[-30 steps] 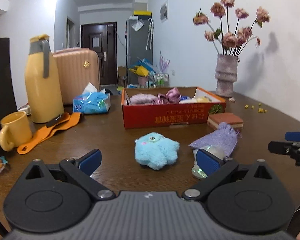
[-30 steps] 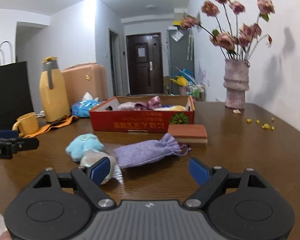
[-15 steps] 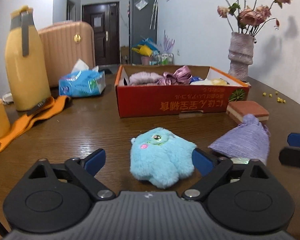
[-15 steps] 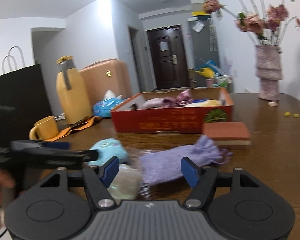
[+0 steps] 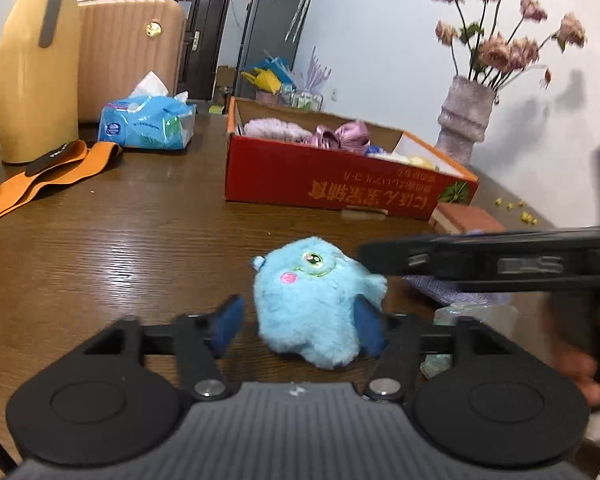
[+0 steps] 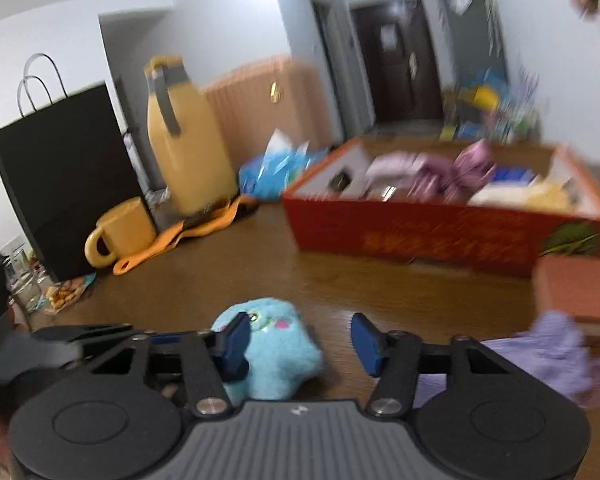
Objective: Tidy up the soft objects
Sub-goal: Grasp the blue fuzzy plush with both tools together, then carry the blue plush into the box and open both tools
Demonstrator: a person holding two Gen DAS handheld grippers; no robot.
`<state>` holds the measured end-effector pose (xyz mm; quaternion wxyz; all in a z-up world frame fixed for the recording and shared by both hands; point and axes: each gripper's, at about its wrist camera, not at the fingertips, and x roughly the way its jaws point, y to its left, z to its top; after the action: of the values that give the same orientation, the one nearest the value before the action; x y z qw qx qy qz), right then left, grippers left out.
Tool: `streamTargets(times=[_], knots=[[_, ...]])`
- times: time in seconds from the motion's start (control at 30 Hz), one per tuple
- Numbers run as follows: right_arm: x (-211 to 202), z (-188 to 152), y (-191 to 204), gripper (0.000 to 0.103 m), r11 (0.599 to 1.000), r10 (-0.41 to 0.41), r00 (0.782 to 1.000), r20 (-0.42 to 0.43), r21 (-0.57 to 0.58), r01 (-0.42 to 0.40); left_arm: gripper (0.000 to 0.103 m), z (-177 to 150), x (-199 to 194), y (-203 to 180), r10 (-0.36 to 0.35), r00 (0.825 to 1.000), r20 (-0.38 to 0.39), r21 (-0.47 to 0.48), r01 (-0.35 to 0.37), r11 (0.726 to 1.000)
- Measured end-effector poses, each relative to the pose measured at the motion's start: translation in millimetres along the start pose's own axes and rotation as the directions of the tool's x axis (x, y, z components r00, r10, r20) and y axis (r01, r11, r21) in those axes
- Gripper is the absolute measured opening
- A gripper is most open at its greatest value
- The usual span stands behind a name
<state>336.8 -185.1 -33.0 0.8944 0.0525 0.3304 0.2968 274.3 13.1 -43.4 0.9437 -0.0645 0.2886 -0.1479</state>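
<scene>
The blue plush toy (image 5: 314, 300) sits on the worktop (image 5: 120, 248) between the parted fingers of the left gripper (image 5: 300, 326), nearer its right finger, while the right gripper (image 6: 300, 340), fingers also apart and empty, hovers just right of it.

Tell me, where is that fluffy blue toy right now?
The fluffy blue toy sits on the brown table, between the open fingers of the left gripper, in front of the red box.
</scene>
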Motion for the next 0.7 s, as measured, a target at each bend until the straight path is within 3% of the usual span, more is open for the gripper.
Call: streamTargets(times=[0.1, 0.17, 0.37, 0.53, 0.7], knots=[[23, 3, -5, 0.044, 0.997, 0.061, 0.996, -0.065, 0.042, -0.058, 0.065, 1, -4, 13, -0.028, 1.0, -0.004, -0.057, 0.028, 0.998], [31, 2, -7, 0.04, 0.994, 0.096, 0.992, -0.084, 0.063, -0.091, 0.036, 2, 3, 23, -0.05, 0.998, -0.037, -0.129, 0.045, 0.991], [10, 3, 5, 0.032, 0.993, 0.094, 0.994, -0.05, 0.072, -0.09, 0.034, 5, -8, 27, -0.093, 0.996, 0.002, -0.198, 0.092, 0.976], [-59, -4, 39, 0.031, 0.998, 0.061, 0.994, 0.093, 0.006, -0.061, 0.034, 13, -57, 9, -0.155, 0.983, 0.095, -0.158, 0.168, 0.973], [-107, -37, 50, 0.03, 0.998, 0.012, 0.987, 0.159, 0.067, -0.023, 0.034, -1, -86, -18, -0.213, 0.973, 0.092, -0.104, 0.223, 0.969]])
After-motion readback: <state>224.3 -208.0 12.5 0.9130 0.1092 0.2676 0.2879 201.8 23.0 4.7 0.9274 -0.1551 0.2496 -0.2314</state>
